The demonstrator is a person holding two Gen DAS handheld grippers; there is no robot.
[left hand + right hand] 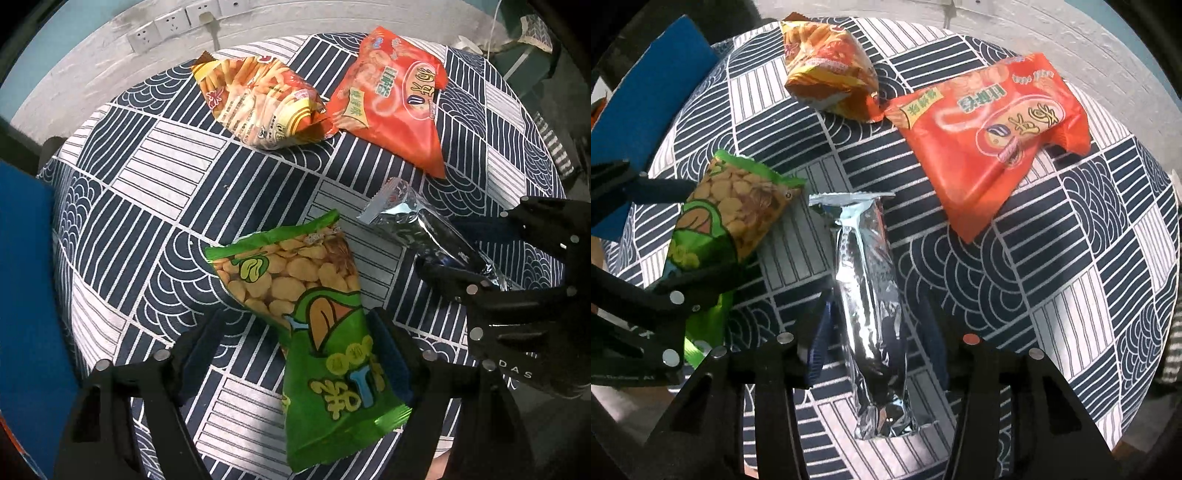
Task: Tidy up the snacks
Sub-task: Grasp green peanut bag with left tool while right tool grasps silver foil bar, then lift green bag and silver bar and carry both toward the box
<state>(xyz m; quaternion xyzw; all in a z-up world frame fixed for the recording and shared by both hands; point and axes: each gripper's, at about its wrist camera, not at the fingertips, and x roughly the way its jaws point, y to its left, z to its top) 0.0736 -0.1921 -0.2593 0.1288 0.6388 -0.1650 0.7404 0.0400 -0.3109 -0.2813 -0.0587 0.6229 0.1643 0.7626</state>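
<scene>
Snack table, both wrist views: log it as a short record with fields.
surface: round table with navy and white patterned cloth
far side: yellow-orange snack bag beside red snack bag
left tongs: straddling green bean snack bag, pads not pressing
right tongs: straddling silver foil packet, gaps both sides
table edge: blue object

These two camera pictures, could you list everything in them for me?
green snack bag: one, green with yellow beans printed, near side, between the left tool's fingers
silver packet: one, shiny foil, beside the green bag, between the right tool's fingers
orange bag: one, far right
yellow-orange bag: one, far side, touching the orange bag
tablecloth: one, navy and white
blue panel: one, left edge
wall sockets: a row, white, on the wall behind
left gripper: black, open
right gripper: black, open
</scene>
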